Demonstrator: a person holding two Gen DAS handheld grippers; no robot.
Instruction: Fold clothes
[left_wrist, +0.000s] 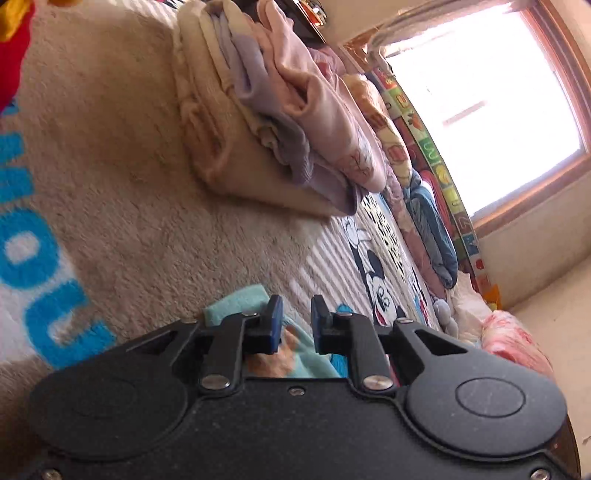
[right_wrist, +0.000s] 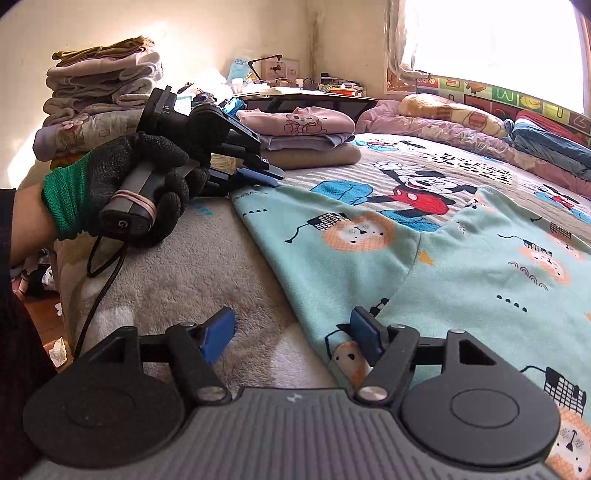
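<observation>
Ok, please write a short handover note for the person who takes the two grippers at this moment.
Left gripper: at the far corner of the teal lion-print garment; jaws narrowly apart, grip unclear.
Right gripper: open, jaws astride the garment's near edge, holding nothing.
Garment lies spread on the bed, not yet folded.
Done: folded stack behind it.
Left: fold the garment, then probably stack it.

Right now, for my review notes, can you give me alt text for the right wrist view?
The right gripper hangs open over the near edge of mint lion-print pajamas spread on a Mickey Mouse bedspread. A gloved hand holds the left gripper at the pajamas' far corner, before a folded clothes stack.
</observation>
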